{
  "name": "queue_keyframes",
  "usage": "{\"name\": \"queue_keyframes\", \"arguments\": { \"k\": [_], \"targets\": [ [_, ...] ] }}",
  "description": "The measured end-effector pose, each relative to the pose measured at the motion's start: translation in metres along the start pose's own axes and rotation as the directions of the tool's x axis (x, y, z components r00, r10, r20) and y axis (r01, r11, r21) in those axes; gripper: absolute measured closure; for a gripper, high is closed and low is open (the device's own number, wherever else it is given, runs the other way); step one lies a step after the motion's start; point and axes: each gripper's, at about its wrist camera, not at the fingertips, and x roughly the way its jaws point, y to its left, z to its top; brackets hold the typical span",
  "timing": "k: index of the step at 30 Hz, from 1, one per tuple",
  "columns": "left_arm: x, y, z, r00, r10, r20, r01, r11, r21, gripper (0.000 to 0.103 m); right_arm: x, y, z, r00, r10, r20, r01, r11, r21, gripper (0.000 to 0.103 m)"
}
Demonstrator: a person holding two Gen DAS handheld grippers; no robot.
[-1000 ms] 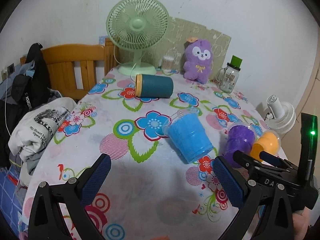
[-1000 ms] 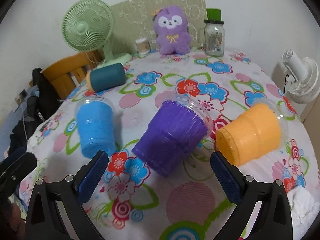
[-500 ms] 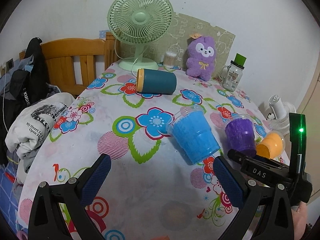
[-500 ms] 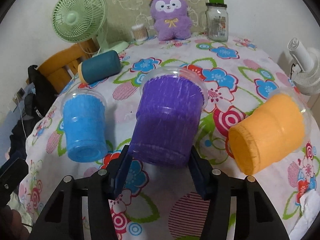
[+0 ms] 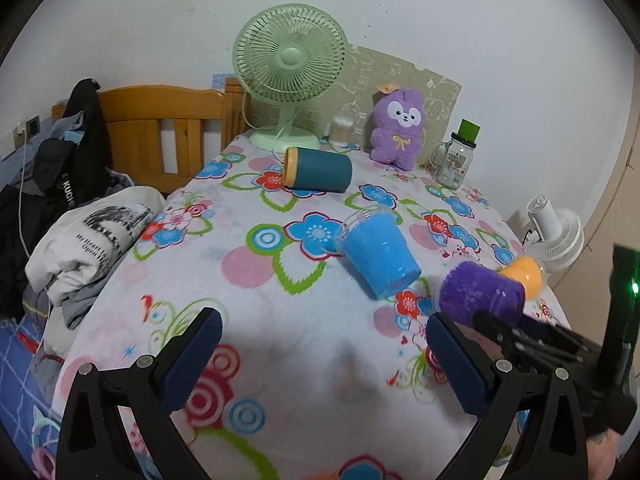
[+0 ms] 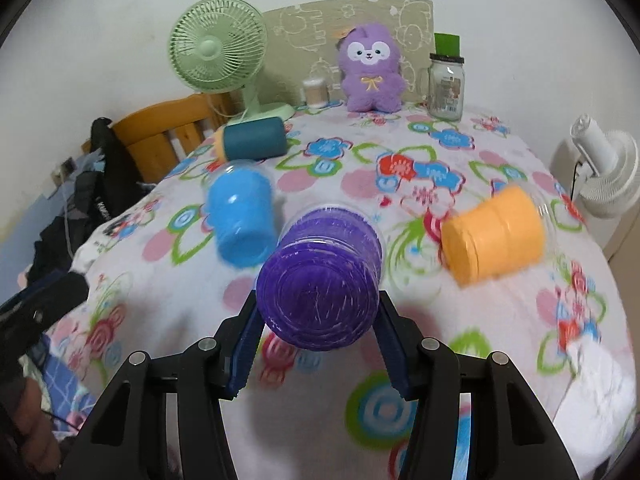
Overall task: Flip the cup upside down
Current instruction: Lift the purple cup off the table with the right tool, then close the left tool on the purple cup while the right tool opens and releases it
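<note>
My right gripper (image 6: 320, 344) is shut on the purple cup (image 6: 320, 276) and holds it above the flowered tablecloth (image 6: 460, 344), its base toward the camera. The purple cup (image 5: 480, 296) also shows in the left wrist view, held on its side by the right gripper (image 5: 516, 334). A blue cup (image 6: 242, 220) lies on its side to the left and an orange cup (image 6: 494, 234) on its side to the right. My left gripper (image 5: 320, 360) is open and empty above the near table, with the blue cup (image 5: 378, 254) ahead of it.
A teal cup with an orange rim (image 5: 318, 168) lies on its side farther back. A green fan (image 5: 288, 68), a purple plush (image 5: 396, 126) and a glass jar (image 5: 456, 158) stand along the back. A wooden chair (image 5: 160, 128) with clothes (image 5: 92, 236) is left; a white fan (image 5: 554, 238) is right.
My right gripper closed on the purple cup, lifted it off the table and tipped its base toward the camera. The left gripper has stayed open and drawn back a little.
</note>
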Motion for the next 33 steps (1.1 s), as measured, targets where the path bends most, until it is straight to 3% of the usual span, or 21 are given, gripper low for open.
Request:
{"name": "queue_keyframes", "arguments": {
  "k": [4, 9, 16, 17, 20, 21, 28, 33],
  "targets": [
    [-0.016, 0.005, -0.007, 1.0, 0.002, 0.012, -0.002, 1.0, -0.013, 0.0, -0.023, 0.007, -0.015, 0.997, 0.045, 0.058, -0.046, 0.999, 0.009, 0.046],
    [-0.038, 0.015, -0.012, 0.998, 0.016, 0.057, -0.014, 0.999, -0.041, 0.0, -0.033, 0.039, -0.023, 0.982, 0.125, 0.143, -0.115, 0.99, -0.08, 0.046],
    [-0.043, 0.016, -0.022, 0.999, 0.027, 0.043, -0.025, 0.999, -0.04, 0.0, 0.007, 0.064, -0.056, 0.98, 0.195, -0.029, -0.197, 0.973, -0.123, 0.045],
    [-0.043, 0.015, -0.024, 0.999, 0.025, 0.039, -0.023, 0.999, -0.035, 0.0, 0.004, 0.066, -0.06, 0.98, 0.196, -0.03, -0.199, 0.971, -0.133, 0.043],
    [-0.039, 0.006, -0.027, 0.999, 0.009, 0.031, -0.008, 1.0, -0.019, 0.0, -0.011, 0.064, -0.06, 0.988, 0.155, 0.022, -0.15, 0.975, -0.166, 0.013],
    [-0.037, 0.002, -0.028, 1.0, 0.005, 0.028, -0.004, 1.0, -0.013, 0.0, -0.017, 0.061, -0.06, 0.988, 0.148, 0.042, -0.14, 0.976, -0.165, 0.008],
    [-0.023, -0.031, -0.04, 0.999, -0.045, 0.003, 0.045, 0.998, 0.044, 0.0, -0.067, 0.017, -0.058, 0.97, 0.219, 0.103, -0.21, 0.973, -0.095, 0.008],
    [-0.003, -0.051, -0.05, 0.997, -0.064, -0.032, 0.066, 0.996, 0.061, 0.0, -0.087, -0.009, -0.059, 0.979, 0.153, 0.135, -0.144, 0.987, -0.073, 0.005]
  ]
}}
